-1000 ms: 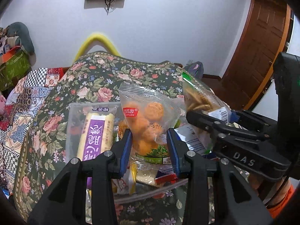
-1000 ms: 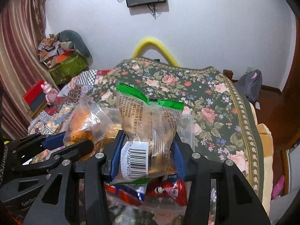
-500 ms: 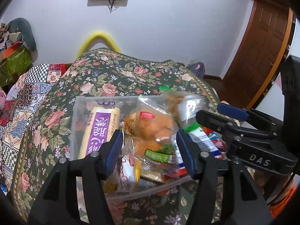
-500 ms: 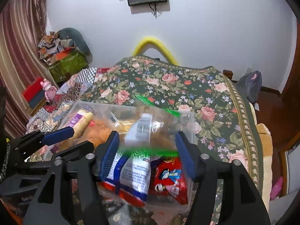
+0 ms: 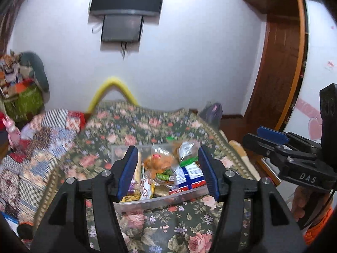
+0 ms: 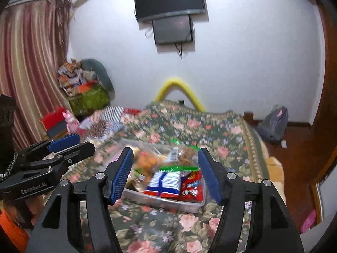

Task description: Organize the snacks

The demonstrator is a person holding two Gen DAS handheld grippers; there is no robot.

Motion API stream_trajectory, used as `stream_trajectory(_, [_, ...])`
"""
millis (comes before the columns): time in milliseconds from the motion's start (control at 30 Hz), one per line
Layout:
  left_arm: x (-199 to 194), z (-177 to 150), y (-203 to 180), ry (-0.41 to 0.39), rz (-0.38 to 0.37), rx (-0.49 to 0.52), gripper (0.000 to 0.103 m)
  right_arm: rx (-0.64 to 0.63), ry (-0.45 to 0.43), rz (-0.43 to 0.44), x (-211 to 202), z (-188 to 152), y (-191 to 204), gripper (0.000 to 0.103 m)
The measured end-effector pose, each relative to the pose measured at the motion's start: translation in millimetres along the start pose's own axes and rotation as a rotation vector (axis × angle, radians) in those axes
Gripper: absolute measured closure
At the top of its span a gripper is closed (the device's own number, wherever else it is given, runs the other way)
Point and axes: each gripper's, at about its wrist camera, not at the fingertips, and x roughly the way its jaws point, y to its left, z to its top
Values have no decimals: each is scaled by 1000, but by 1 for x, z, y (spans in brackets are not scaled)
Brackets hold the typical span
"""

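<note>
A clear plastic bin [image 5: 160,200] [image 6: 168,202] sits on the floral bedspread, packed with snacks. On top lie a bag of orange biscuits [image 5: 158,162] [image 6: 147,160] and a green-edged bag [image 5: 185,149] [image 6: 183,149]. A blue-and-white pack [image 5: 189,175] [image 6: 164,181] and a red pack [image 6: 191,183] lie in the front. My left gripper [image 5: 166,148] hangs open above and short of the bin, nothing between its pads. My right gripper [image 6: 165,149] is open and empty too. Each shows in the other's view: the right gripper [image 5: 271,137], the left gripper [image 6: 63,143].
The floral bedspread [image 5: 168,232] covers a bed with a patchwork quilt [image 5: 42,137] on its left. A yellow arc [image 6: 179,88] rises at the far end. A wooden door [image 5: 278,63], a backpack [image 6: 273,124] and piled clutter [image 6: 84,88] stand around.
Both grippers opened and let their bags drop into the bin. Then they drew back and upward, so the bin now looks smaller and farther away.
</note>
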Motion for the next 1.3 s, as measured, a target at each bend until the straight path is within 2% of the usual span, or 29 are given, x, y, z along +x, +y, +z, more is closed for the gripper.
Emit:
stream_trajectory(133, [-55,3,-15,-112,14,52,33,1,-79,21,-39,6,14,43])
stream_trajectory(233, [-82,3,-22,-160,26,77,30,-5,-118,18,-57,4,24,42])
stream_trajectory(333, [-103,1,-25,-186,32,75,18,-5,-149,15,-73,0,31,35])
stream_trajectory(433, [-116,-2,-26,-199,35,72,17,-6,-171,1,-82,-6,35,25])
stream_trajectory(533, [-122,-6,-26,-201,43,67,9,-7,-185,-22,-86,-11,39,15])
stream_trajectory(667, [-129,-12,-26,-204,45,64,5,-14,-192,-46,-89,-16,41,4])
stream_trajectory(800, [-130,-18,-26,-196,50,66,4,-29,-207,-74,-94,-20,45,0])
stream_trajectory(1300, [-131,-27,-25,-194,58,65,1,0,-190,-75,-98,-34,43,0])
